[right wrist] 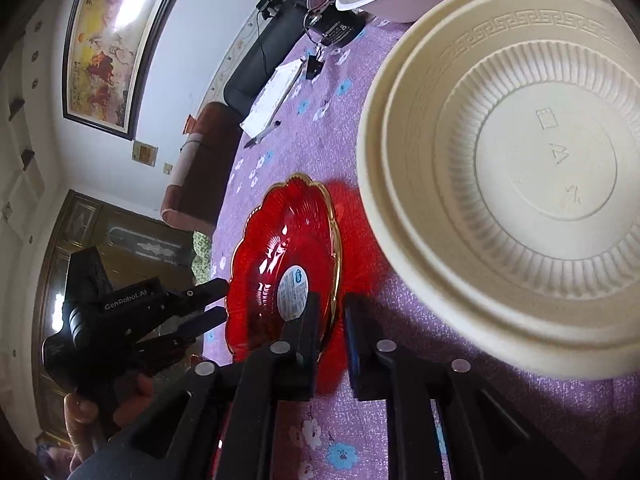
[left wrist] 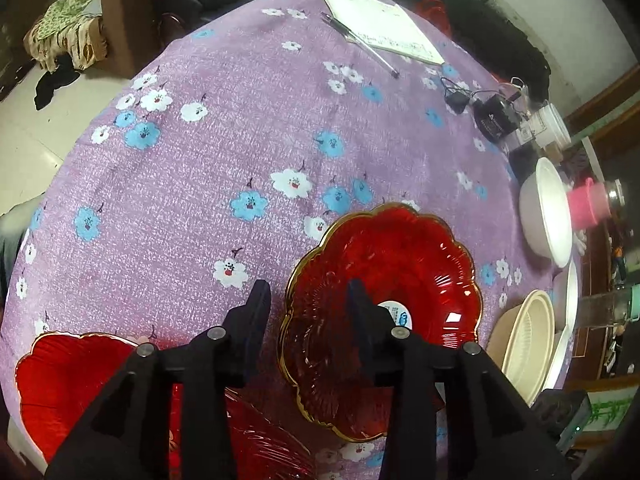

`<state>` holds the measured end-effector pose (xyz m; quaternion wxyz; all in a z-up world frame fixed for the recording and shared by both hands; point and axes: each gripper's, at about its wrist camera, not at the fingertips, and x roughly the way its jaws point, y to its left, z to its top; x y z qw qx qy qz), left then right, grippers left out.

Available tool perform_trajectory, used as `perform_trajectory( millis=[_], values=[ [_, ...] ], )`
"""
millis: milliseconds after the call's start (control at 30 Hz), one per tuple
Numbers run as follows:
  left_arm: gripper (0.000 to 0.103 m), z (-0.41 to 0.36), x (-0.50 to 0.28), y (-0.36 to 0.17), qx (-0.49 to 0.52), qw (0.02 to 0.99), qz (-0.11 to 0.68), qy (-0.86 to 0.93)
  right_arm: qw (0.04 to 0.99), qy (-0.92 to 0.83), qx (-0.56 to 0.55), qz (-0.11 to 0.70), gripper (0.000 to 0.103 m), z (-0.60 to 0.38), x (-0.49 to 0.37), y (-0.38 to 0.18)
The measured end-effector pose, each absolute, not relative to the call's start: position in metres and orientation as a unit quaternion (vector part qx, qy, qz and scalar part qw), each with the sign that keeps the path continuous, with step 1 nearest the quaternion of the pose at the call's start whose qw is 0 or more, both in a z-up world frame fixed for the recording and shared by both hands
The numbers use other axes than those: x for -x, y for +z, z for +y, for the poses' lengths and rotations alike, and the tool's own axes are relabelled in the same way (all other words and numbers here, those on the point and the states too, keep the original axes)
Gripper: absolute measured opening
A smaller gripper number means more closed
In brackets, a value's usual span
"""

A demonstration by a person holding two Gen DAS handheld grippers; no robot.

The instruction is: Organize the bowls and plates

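Red plate (left wrist: pixel 384 312): flat on tabletop (left wrist: pixel 208 184), rim between open left gripper (left wrist: pixel 308 300) jaws.
Right gripper (right wrist: pixel 330 312): jaws open, straddling plate's near rim.

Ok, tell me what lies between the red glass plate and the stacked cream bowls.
Only bare purple flowered tablecloth, tinted by the red plate's glow; the right wrist view shows it. The cream bowls sit apart from the plate.

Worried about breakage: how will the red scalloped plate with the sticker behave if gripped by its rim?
The red plate looks like glossy glass, so probably rigid, slippery and chip-prone. Its shallow, wide shape suggests it may tilt when held from one edge.
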<state>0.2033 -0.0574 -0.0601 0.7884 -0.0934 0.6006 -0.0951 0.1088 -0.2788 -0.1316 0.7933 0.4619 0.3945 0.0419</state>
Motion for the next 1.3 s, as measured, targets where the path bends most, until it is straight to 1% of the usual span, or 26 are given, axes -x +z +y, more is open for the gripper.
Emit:
perform_trajectory(
  millis=[33, 167, 200, 233, 267, 333, 633, 933, 1300],
  values=[
    [0.037, -0.058, -0.203, -0.062, 0.094, 0.786, 0.604, -0.096, 0.791, 0.044, -0.463, 0.397, 0.023, -0.278, -0.110, -0.133],
    [0.036, -0.062, -0.201, -0.069, 0.087, 0.783, 0.609, -0.092, 0.798, 0.043, -0.453, 0.395, 0.024, -0.275, -0.110, -0.131],
    [0.032, -0.063, -0.201, -0.069, 0.087, 0.783, 0.609, -0.092, 0.800, 0.041, -0.452, 0.394, 0.021, -0.275, -0.110, -0.132],
    [0.025, -0.063, -0.200, -0.069, 0.086, 0.783, 0.609, -0.090, 0.801, 0.039, -0.450, 0.393, 0.018, -0.275, -0.110, -0.132],
    [0.022, -0.063, -0.199, -0.069, 0.085, 0.783, 0.609, -0.088, 0.799, 0.039, -0.453, 0.393, 0.017, -0.276, -0.110, -0.133],
    [0.011, -0.061, -0.199, -0.069, 0.086, 0.785, 0.608, -0.081, 0.798, 0.037, -0.456, 0.394, 0.010, -0.278, -0.109, -0.135],
    [0.010, -0.057, -0.195, -0.063, 0.096, 0.793, 0.597, -0.077, 0.808, 0.033, -0.440, 0.390, 0.009, -0.277, -0.107, -0.132],
    [0.010, -0.051, -0.189, -0.038, 0.111, 0.807, 0.573, -0.088, 0.828, 0.045, -0.425, 0.363, 0.009, -0.272, -0.101, -0.115],
    [0.010, -0.044, -0.153, 0.005, 0.115, 0.841, 0.519, -0.101, 0.864, 0.055, -0.396, 0.307, 0.009, -0.262, -0.074, -0.076]
  ],
)
